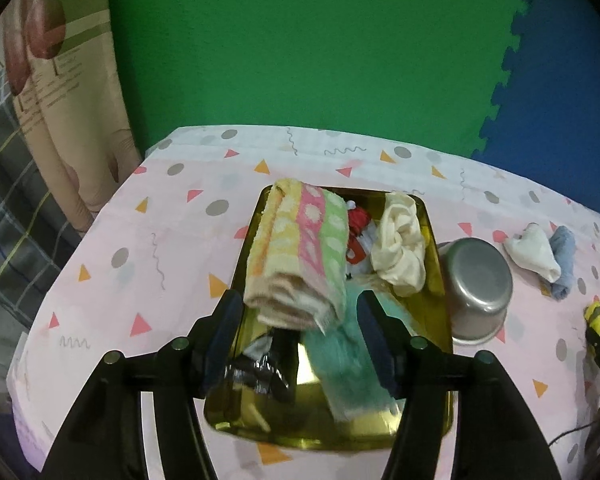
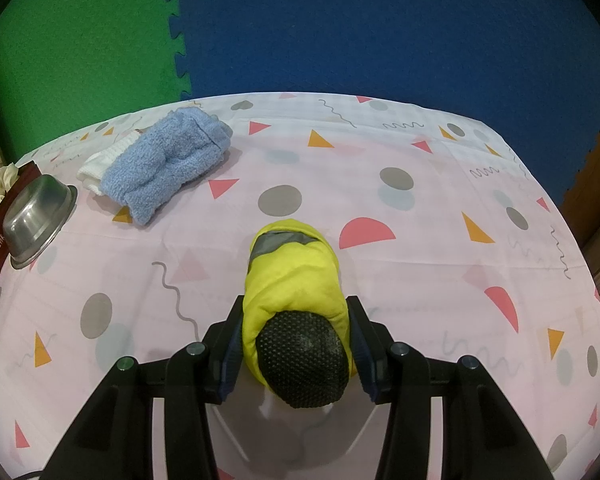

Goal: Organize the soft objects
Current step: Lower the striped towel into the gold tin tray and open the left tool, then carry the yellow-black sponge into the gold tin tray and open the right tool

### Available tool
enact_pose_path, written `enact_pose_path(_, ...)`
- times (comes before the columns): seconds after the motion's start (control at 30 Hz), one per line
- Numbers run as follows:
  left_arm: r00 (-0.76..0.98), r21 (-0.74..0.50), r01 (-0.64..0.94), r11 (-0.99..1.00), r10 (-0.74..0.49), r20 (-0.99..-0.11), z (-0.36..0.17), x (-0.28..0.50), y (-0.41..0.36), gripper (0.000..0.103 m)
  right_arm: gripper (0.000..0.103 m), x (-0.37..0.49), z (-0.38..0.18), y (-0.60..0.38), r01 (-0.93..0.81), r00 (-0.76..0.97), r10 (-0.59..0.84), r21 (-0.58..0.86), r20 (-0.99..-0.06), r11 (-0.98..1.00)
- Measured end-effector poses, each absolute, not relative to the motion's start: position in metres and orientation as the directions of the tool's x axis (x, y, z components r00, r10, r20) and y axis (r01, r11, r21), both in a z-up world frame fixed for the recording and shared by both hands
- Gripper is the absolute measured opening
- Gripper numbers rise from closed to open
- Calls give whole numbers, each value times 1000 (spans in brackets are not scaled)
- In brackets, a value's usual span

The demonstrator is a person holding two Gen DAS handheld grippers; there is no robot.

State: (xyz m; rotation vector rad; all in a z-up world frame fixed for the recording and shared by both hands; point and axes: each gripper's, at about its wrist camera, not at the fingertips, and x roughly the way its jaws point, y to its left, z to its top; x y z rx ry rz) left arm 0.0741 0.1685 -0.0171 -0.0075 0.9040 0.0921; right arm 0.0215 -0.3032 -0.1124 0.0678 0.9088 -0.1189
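A gold tray (image 1: 440, 344) on the pink patterned tablecloth holds a folded striped towel (image 1: 300, 256), a teal cloth (image 1: 348, 356), a cream scrunchie (image 1: 400, 248), a red and white item (image 1: 358, 236) and a black shiny item (image 1: 260, 372). My left gripper (image 1: 298, 316) hovers open over the tray; the towel's near end lies between its fingertips, which do not press on it. My right gripper (image 2: 296, 332) is shut on a yellow bundle (image 2: 296, 280) with a black dotted end, low over the cloth. That bundle (image 1: 596, 316) also shows at the right edge of the left wrist view.
An upturned steel bowl (image 1: 476, 288) (image 2: 40, 220) sits just right of the tray. A blue towel (image 2: 164, 160) lies over a white cloth (image 2: 96, 168) beyond it; both (image 1: 540, 256) appear at the far right in the left wrist view. Green and blue foam mats cover the floor beyond the table's far edge.
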Motion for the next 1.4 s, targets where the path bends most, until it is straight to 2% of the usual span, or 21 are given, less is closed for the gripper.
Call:
enact_pose_path(0.23,641,83,-107,991,132,-756,-18,43,164,60,49,21,-113,-303,132,609,-73,10,-790,991)
enact_pose_path(0.53,654,52,-177,983,157,-740,-28,21,175,65,49,21,-113,-303,131,609,-77,4,-789,991)
enact_pose_path(0.87,643,25,-221,975,165,-748,-38,12,191,70,44,18,-109,-297,136,615,-101,-21,-782,990)
enact_pose_path(1.07,651,50,-231,972,193,-735,-39,8,191,72,43,11,-102,-286,130,628,-72,13,-775,991)
enact_pose_path(1.4,658,14,-218,976,158,-736,-38,4,192,75,43,8,-82,-244,49,644,-12,26,-765,998)
